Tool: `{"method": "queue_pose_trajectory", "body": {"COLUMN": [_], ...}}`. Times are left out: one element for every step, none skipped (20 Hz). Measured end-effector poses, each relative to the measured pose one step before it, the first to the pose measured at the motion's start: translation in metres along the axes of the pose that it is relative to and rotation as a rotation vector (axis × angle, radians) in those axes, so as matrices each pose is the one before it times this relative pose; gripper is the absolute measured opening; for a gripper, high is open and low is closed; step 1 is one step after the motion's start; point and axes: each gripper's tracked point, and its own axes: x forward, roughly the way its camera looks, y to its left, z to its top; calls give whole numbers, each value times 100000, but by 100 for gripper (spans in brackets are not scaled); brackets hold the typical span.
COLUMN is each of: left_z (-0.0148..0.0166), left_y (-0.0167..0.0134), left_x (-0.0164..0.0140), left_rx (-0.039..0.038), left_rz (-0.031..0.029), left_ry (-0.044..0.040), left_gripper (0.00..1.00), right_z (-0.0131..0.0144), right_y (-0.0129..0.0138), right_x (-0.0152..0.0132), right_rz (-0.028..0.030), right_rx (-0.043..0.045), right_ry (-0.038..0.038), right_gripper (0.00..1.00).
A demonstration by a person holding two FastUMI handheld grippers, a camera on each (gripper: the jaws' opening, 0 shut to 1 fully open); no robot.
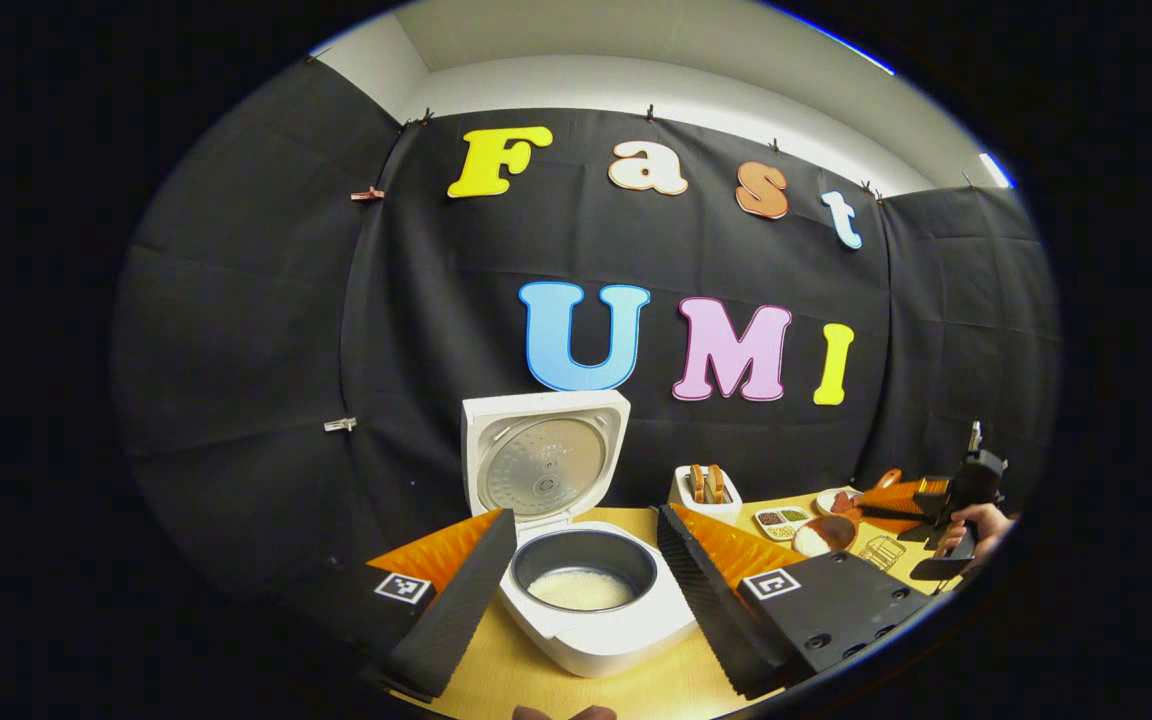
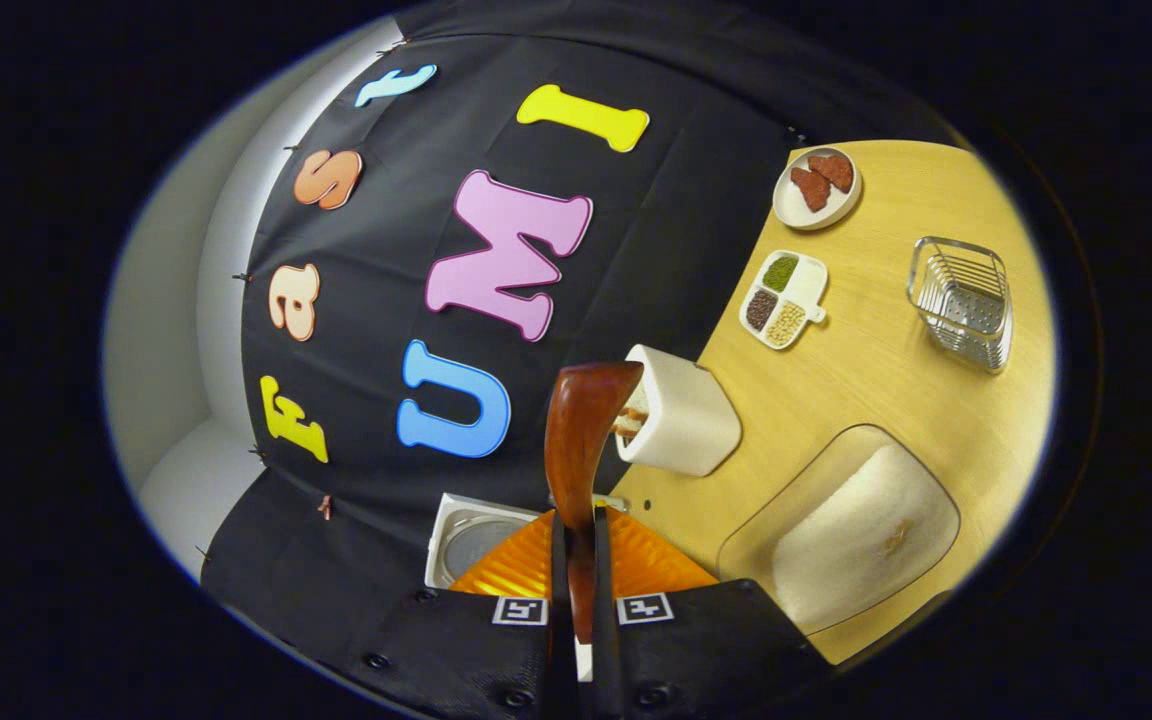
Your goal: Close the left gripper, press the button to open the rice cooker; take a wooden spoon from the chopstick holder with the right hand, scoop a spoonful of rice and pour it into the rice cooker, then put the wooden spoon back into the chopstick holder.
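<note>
The right gripper [image 2: 576,560] pinches the glossy wooden spoon [image 2: 581,420] by its handle; a slip or twist could drop it short of the matte white chopstick holder [image 2: 681,420] at one o'clock. The left gripper [image 1: 586,560], fingers spread, frames the open rice cooker [image 1: 586,600], grainy rice inside its smooth dark pot.

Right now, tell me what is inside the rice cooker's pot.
The open rice cooker holds a dark inner pot with a pale layer of rice at the bottom. The pot's front wall hides the nearest part of the bottom.
</note>
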Motion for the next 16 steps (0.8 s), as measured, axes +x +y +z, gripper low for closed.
{"method": "queue_pose_trajectory", "body": {"left_z": [-182, -30, -20, 11, 26, 31, -14, 68, -1, -261, -178, -80, -25, -47, -181, -12], "left_y": [107, 39, -176, 105, 205, 224, 95, 165, 272, 230, 270, 314, 155, 333, 212, 237], "left_x": [45, 77, 48, 11, 175, -45, -237, 49, 0, -169, -232, -49, -6, -124, -85, -41], "left_rx": [-163, -570, -717, -465, -100, 9, -34, -108, -127, 10, 132, 112, -77, -233, -284, -377], "left_rz": [101, -425, -593, -112, 282, 315, 126, 69, -17, 51, 106, 208, 85, 287, 260, 313], "left_ry": [348, 429, 212, 68, -27, -109, -35, -53, 176, 168, 226, 224, 218, 176, 115, 136], "left_gripper": [97, 97, 98, 98, 97, 97, 97, 97, 97, 97, 97, 97, 97, 98, 97, 97], "right_z": [-455, -420, -549, -477, -635, -543, -545, -486, -538, -654, -860, -669, -801, -712, -966, -710], "right_y": [1452, 1395, 1526, 1221, 1208, 1057, 957, 856, 655, 607, 566, 474, 730, 550, 398, 519], "right_x": [614, 677, 710, 778, 670, 847, 787, 853, 1108, 981, 1049, 925, 968, 979, 1078, 1051], "right_rz": [1800, 2020, 1706, 1444, 1588, 1063, 715, 646, 534, 451, 124, -244, -68, 56, 236, 195], "right_rx": [-1087, -1871, -1766, -1573, -1336, -1192, -710, -451, -623, -821, -1585, -2494, -3156, -2625, -1849, -1420], "right_ry": [1098, 1137, 1124, 909, 824, 831, 290, 167, 295, 454, 476, 445, 410, 789, 1225, 1181], "right_gripper": [11, 10, 10, 10, 10, 10, 10, 10, 10, 10, 10, 10, 10, 10, 10, 10]}}
